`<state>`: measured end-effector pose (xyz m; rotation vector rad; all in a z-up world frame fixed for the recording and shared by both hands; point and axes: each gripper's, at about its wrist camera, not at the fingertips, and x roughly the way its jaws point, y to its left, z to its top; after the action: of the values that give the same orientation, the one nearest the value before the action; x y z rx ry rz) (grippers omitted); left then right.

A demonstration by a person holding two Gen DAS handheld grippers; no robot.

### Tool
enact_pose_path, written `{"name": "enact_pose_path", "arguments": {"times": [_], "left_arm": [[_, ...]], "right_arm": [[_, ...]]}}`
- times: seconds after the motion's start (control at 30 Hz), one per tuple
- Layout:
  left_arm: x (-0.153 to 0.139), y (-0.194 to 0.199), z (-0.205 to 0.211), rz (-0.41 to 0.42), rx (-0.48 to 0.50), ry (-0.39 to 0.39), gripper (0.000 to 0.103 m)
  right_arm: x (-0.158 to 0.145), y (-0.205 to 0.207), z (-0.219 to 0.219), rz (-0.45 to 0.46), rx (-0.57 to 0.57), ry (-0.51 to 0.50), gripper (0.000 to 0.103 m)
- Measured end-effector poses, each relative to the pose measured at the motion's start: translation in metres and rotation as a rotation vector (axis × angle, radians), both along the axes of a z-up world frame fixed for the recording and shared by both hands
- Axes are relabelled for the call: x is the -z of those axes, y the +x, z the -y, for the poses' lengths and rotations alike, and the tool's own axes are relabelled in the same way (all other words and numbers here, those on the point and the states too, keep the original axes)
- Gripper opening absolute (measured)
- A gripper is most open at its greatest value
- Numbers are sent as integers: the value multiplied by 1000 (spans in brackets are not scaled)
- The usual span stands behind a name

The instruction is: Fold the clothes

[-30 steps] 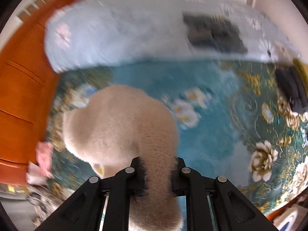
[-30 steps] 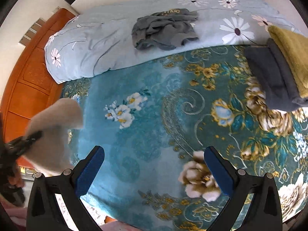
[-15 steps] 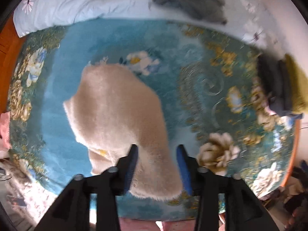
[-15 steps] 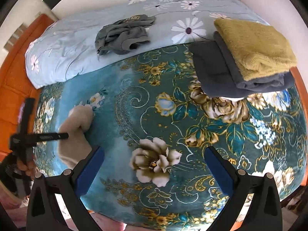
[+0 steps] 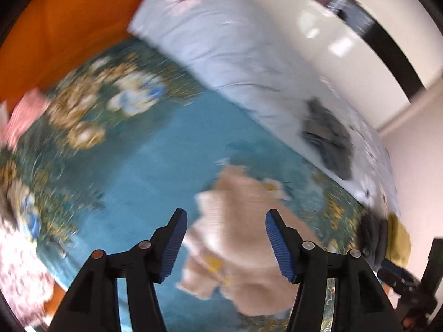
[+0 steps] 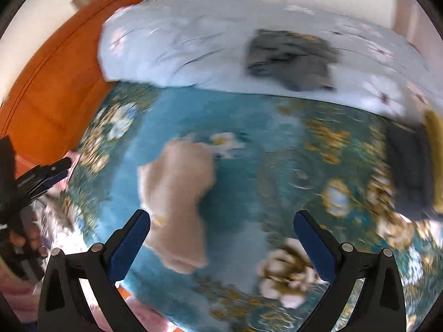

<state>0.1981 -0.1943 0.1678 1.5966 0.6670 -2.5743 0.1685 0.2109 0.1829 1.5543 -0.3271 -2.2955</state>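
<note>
In the left wrist view, which is blurred, the left gripper (image 5: pixel 225 242) has its two blue-padded fingers (image 5: pixel 174 244) spread apart and holding nothing. A cream garment (image 5: pixel 243 238) lies crumpled on the teal flowered blanket (image 5: pixel 144 166), showing between the fingers and reaching toward the near edge of the bed, with a small yellow mark on its near part. Beyond the blanket, a pale blue quilt (image 5: pixel 221 44) runs from the far left to the right, and a dark grey garment (image 5: pixel 329 138) lies bunched on it. At the right edge sits a stack of folded clothes (image 5: pixel 387 240), dark grey pieces with a mustard one beside them. An orange wooden headboard (image 5: pixel 61 27) fills the far left, and the right gripper (image 5: pixel 398 275) shows at the near right corner, too blurred to tell its state from here. In the right wrist view, also blurred, the right gripper (image 6: pixel 221 243) is wide open and empty, its fingers (image 6: pixel 130 243) well apart over the blanket (image 6: pixel 249 188). The cream garment (image 6: pixel 177 193) lies left of centre, its near end just beside the left finger. The grey garment (image 6: pixel 290 58) rests on the quilt (image 6: pixel 171 44) at the far side, the folded stack (image 6: pixel 409 171) at the right edge, the headboard (image 6: pixel 55 88) at the far left. The left gripper (image 6: pixel 52 173) shows at the left edge, held in a hand (image 6: pixel 25 242).
</note>
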Motion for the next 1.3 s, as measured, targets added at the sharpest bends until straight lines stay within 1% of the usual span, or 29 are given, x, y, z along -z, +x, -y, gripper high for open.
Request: {"name": "enact_pose_path", "arguments": {"times": [0.1, 0.17, 0.2, 0.3, 0.33, 0.4, 0.47, 0.53, 0.6, 0.67, 0.7, 0.73, 0.77, 0.8, 0.83, 0.87, 0.93, 0.97, 1.0, 1.07, 1.2, 1.23, 1.27, 1.3], "left_arm": [[23, -9, 50, 90, -58, 8, 63], [41, -15, 78, 150, -87, 46, 63], [49, -19, 90, 172, -94, 60, 63], [71, -31, 115, 231, -100, 58, 63], [81, -36, 120, 262, -97, 59, 63], [101, -44, 125, 323, -86, 88, 63], [118, -50, 117, 369, -54, 116, 63], [134, -56, 110, 411, -19, 141, 63], [145, -64, 94, 441, 39, 160, 64], [153, -71, 77, 456, 87, 196, 64], [157, -75, 68, 461, 107, 218, 64], [161, -80, 61, 469, 117, 245, 65], [166, -83, 54, 484, 121, 281, 69], [172, -87, 46, 498, 126, 317, 72], [178, -91, 39, 511, 128, 354, 75], [184, -94, 33, 523, 121, 390, 76], [194, -99, 22, 546, 103, 446, 76], [200, -102, 17, 558, 94, 474, 78], [205, -105, 11, 569, 85, 502, 79], [216, -110, 0, 592, 67, 558, 79], [237, -121, -23, 637, 30, 670, 79], [242, -124, -28, 648, 21, 698, 77], [244, -126, -34, 655, 23, 709, 72], [239, -127, -39, 656, 46, 693, 59]], "right_arm": [[11, -9, 45, 44, -43, 46, 103], [22, -13, 71, 79, -56, 80, 103], [27, -14, 85, 97, -63, 96, 103], [44, -18, 125, 153, -90, 148, 103], [50, -17, 138, 169, -108, 171, 103], [60, -16, 160, 190, -140, 223, 103], [67, -13, 176, 200, -166, 283, 103], [71, -15, 183, 217, -178, 330, 103], [77, -20, 184, 251, -176, 359, 102], [88, -25, 178, 308, -166, 408, 93], [95, -28, 173, 332, -155, 435, 81], [100, -31, 166, 354, -137, 455, 75], [106, -33, 159, 376, -119, 476, 67], [111, -36, 149, 397, -95, 496, 64], [116, -40, 137, 419, -65, 518, 63], [121, -43, 125, 441, -35, 539, 63], [125, -47, 104, 474, 32, 537, 63], [127, -49, 94, 489, 66, 530, 63], [126, -50, 86, 492, 100, 512, 63], [118, -48, 79, 464, 135, 481, 63], [112, -36, 80, 443, 130, 457, 63], [110, -31, 79, 440, 134, 448, 64], [109, -28, 80, 437, 140, 438, 65], [107, -25, 80, 434, 149, 423, 69]]}}
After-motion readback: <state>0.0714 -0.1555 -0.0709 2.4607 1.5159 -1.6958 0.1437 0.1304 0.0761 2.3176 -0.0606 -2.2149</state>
